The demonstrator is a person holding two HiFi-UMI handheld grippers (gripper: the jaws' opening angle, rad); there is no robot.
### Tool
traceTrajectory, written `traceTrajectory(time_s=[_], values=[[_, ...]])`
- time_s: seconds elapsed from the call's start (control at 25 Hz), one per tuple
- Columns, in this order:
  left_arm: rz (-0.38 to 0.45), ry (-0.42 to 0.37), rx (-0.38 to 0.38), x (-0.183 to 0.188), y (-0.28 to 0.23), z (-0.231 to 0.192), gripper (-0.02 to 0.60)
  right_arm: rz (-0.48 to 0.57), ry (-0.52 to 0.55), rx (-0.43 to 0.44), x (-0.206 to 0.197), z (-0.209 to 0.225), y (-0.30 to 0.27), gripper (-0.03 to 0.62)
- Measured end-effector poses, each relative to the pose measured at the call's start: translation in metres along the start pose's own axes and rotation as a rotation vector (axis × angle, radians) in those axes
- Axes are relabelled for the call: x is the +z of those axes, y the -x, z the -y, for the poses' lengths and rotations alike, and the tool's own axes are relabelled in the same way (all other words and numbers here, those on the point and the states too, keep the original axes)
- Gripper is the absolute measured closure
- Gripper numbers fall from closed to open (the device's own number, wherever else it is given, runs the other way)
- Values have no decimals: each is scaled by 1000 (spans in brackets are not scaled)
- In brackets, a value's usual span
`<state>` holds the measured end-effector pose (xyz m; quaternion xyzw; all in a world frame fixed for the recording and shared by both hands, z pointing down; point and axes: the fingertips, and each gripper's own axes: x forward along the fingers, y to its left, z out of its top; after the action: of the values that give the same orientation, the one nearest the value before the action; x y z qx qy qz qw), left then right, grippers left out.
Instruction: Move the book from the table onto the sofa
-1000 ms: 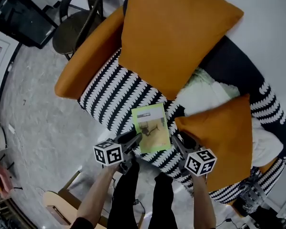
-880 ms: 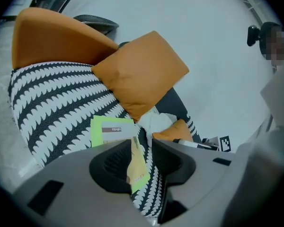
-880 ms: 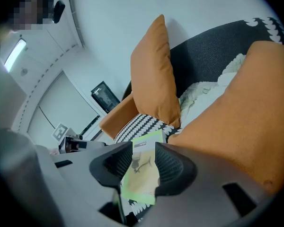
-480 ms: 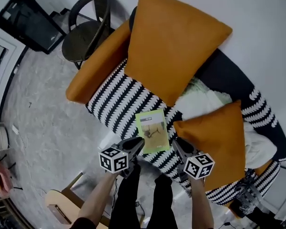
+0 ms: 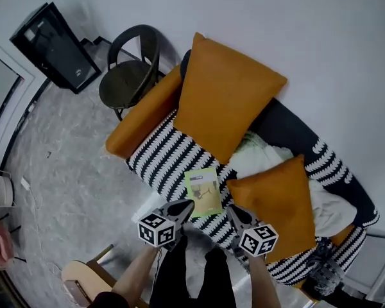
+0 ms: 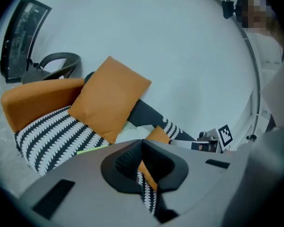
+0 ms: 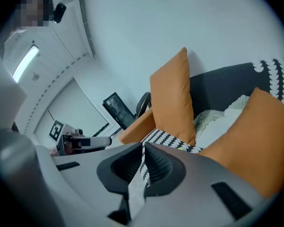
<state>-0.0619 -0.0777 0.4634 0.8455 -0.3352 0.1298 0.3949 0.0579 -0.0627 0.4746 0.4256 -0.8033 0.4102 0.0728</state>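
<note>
The book (image 5: 203, 192) lies flat on the sofa (image 5: 167, 153), cover up, on the black-and-white striped seat close to the sofa's front edge. Neither gripper is touching it.

My left gripper (image 5: 185, 206) hangs just off the sofa's front edge, its tip short of the book's near corner. Its jaws have just been closing and now meet at the tips with nothing between them. My right gripper (image 5: 235, 213) sits off the same front edge, toward the end of the sofa with the smaller orange cushion (image 5: 279, 197). Its jaws have also just been closing and stand together, empty. In each gripper view I see only striped seat fabric past the tips.

That smaller cushion rests on the seat, one corner coming near the book. A large orange cushion (image 5: 226, 95) leans against the sofa's dark back. Between the two cushions a pale blanket (image 5: 264, 151) is bunched on the seat. The sofa's orange armrest (image 5: 141, 117) closes off the far end of the seat.

Beyond that armrest stands a dark round-backed chair (image 5: 131, 69), and further out from the sofa a black screen (image 5: 54, 47) rests on the grey floor (image 5: 64, 172).
</note>
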Motion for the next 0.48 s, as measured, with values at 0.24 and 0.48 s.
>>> traceTrajectory(time_s=[0.24, 0.48], values=[[35, -80, -3, 31, 36, 56, 567, 52, 29, 25, 30, -46, 45, 569], [77, -140, -37, 60, 66, 115, 568, 106, 76, 66, 59, -91, 86, 571]])
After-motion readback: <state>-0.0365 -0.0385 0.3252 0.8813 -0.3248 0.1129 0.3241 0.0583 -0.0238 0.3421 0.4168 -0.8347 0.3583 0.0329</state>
